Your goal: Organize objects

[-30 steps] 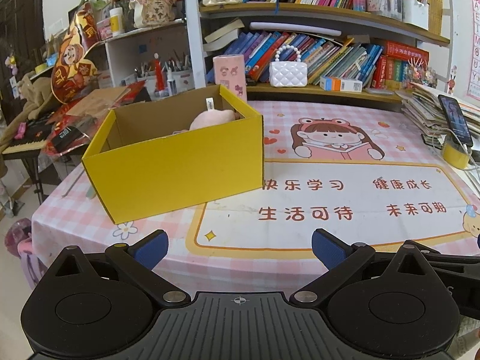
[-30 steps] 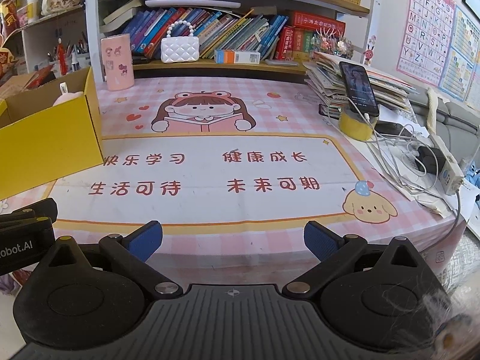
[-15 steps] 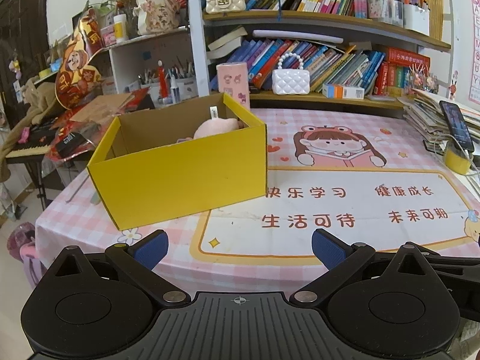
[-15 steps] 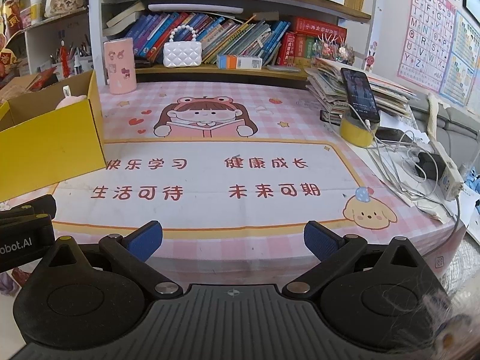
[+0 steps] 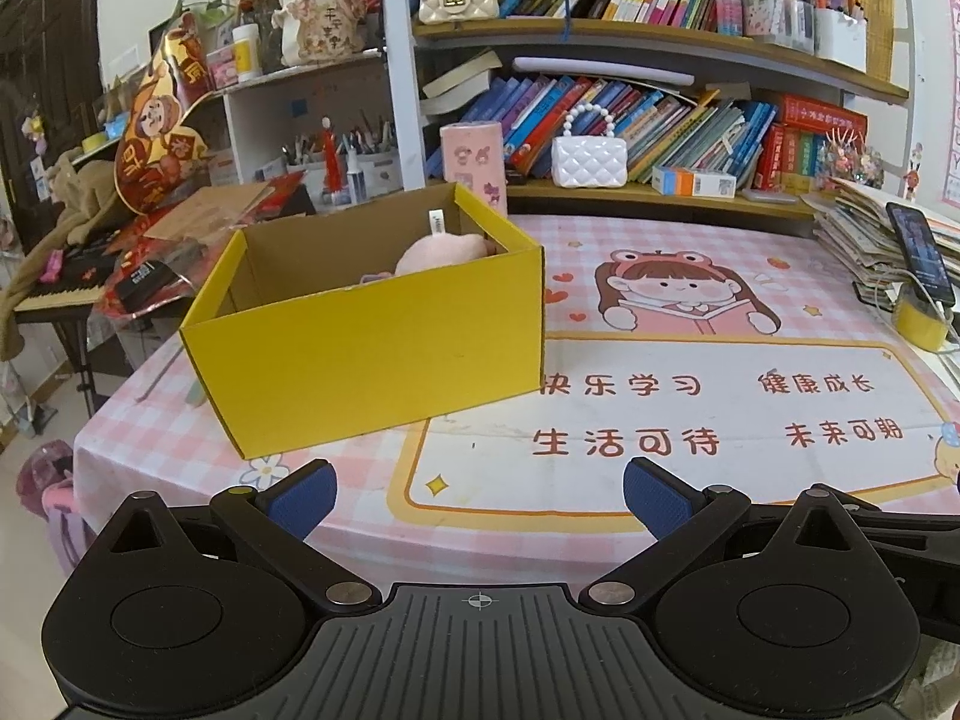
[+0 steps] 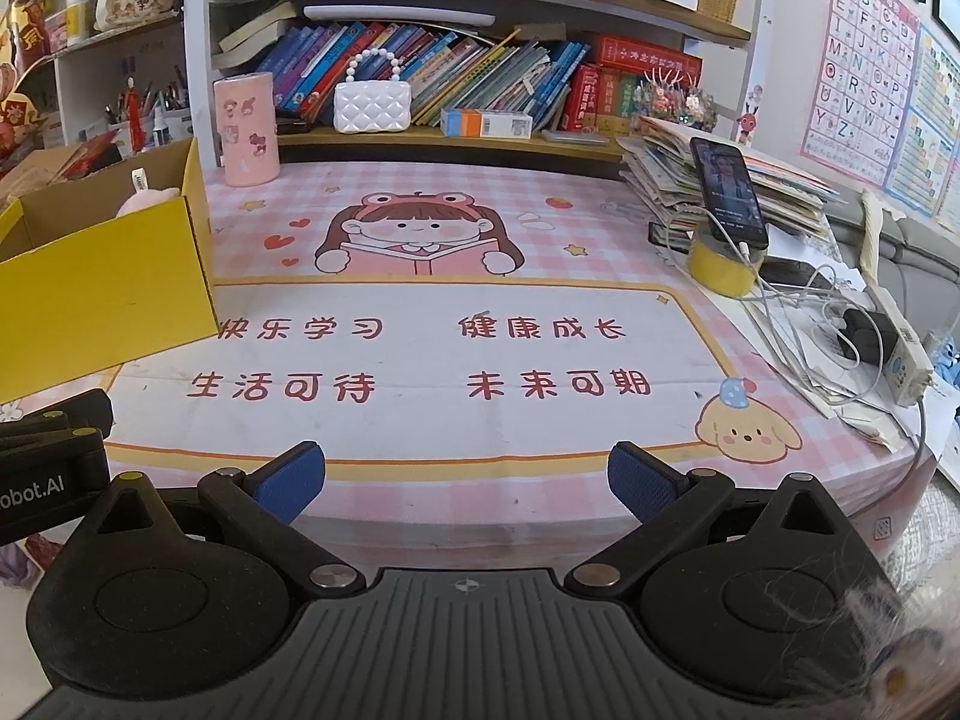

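A yellow cardboard box [image 5: 372, 354] stands open on the left of the pink table mat [image 5: 690, 408]. A pink plush toy [image 5: 441, 252] with a white tag lies inside it. The box also shows at the left edge of the right wrist view [image 6: 102, 294], with the plush [image 6: 147, 201] peeking over its rim. My left gripper [image 5: 477, 495] is open and empty, held off the table's front edge, in front of the box. My right gripper [image 6: 465, 483] is open and empty, off the front edge, facing the middle of the mat [image 6: 420, 360].
A pink cylinder [image 6: 246, 129] and a white quilted purse [image 6: 372, 105] stand at the back by the bookshelf. A phone [image 6: 729, 192] leans on a yellow tape roll [image 6: 723, 267] at the right, beside stacked papers, cables and a power strip [image 6: 900, 354].
Both grippers have drawn back and risen slightly, so the table and box sit lower and farther in view. Both stay open and empty.
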